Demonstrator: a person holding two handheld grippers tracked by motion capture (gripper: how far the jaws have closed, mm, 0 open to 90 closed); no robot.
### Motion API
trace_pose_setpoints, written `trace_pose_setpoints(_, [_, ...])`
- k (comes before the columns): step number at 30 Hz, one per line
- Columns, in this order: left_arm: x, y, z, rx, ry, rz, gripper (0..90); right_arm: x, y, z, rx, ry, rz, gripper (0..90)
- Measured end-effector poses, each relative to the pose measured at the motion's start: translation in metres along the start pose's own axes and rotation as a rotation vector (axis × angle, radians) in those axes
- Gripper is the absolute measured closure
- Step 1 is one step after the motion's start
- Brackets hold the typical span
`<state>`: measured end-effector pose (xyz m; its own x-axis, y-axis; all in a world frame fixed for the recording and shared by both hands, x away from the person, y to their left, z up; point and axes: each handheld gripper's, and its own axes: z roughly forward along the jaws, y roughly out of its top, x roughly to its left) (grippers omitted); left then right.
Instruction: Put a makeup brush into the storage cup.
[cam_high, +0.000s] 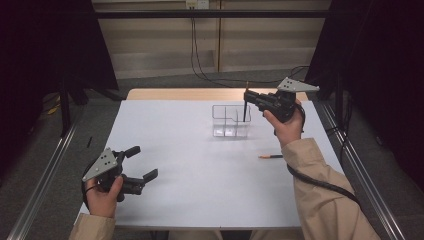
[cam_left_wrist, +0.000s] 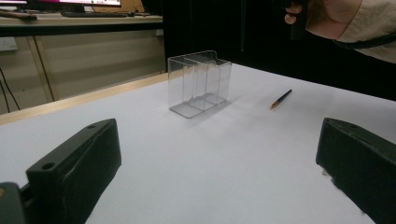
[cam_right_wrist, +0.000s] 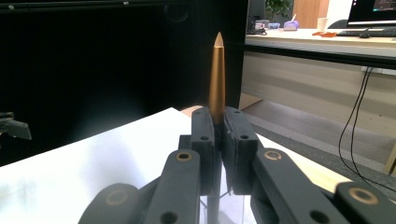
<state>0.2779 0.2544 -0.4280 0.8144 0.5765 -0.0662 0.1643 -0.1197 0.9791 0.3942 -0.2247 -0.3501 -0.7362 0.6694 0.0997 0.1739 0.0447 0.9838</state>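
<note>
A clear plastic organiser (cam_high: 231, 121) with several compartments stands on the white table (cam_high: 190, 170), right of centre; the left gripper view shows the organiser (cam_left_wrist: 200, 83) too. My right gripper (cam_high: 248, 96) is above its right end, shut on a dark pen (cam_high: 245, 111) held upright, whose lower end dips into the organiser's right side. In the right gripper view the pen's copper-coloured tip (cam_right_wrist: 217, 74) sticks up between the jaws. A second pen (cam_high: 270, 156) lies flat on the table near the right forearm, also seen as the second pen (cam_left_wrist: 280, 99). My left gripper (cam_high: 141, 164) hovers open at the near left, holding nothing.
A wooden strip (cam_high: 200, 94) runs along the table's far edge. Metal rails (cam_high: 360, 170) flank the table on both sides. Cables (cam_high: 200, 70) hang down the back wall. The right sleeve (cam_high: 325, 200) lies over the table's near right corner.
</note>
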Motion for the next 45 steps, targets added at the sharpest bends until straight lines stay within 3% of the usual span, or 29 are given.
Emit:
trace_pose_setpoints(22, [-0.001, 0.001, 0.000, -0.005, 0.000, 0.009, 0.0, -0.011, 0.008, 0.012, -0.026, -0.050, -0.006, 83.5])
trace_pose_setpoints(33, [-0.001, 0.001, 0.001, -0.003, -0.001, 0.012, 0.0, -0.012, 0.008, 0.020, -0.010, -0.061, -0.026, 83.5])
trace_pose_setpoints(45, [-0.002, 0.001, 0.002, -0.002, -0.009, 0.014, 0.0, -0.019, 0.006, 0.022, -0.009, -0.081, -0.012, 83.5])
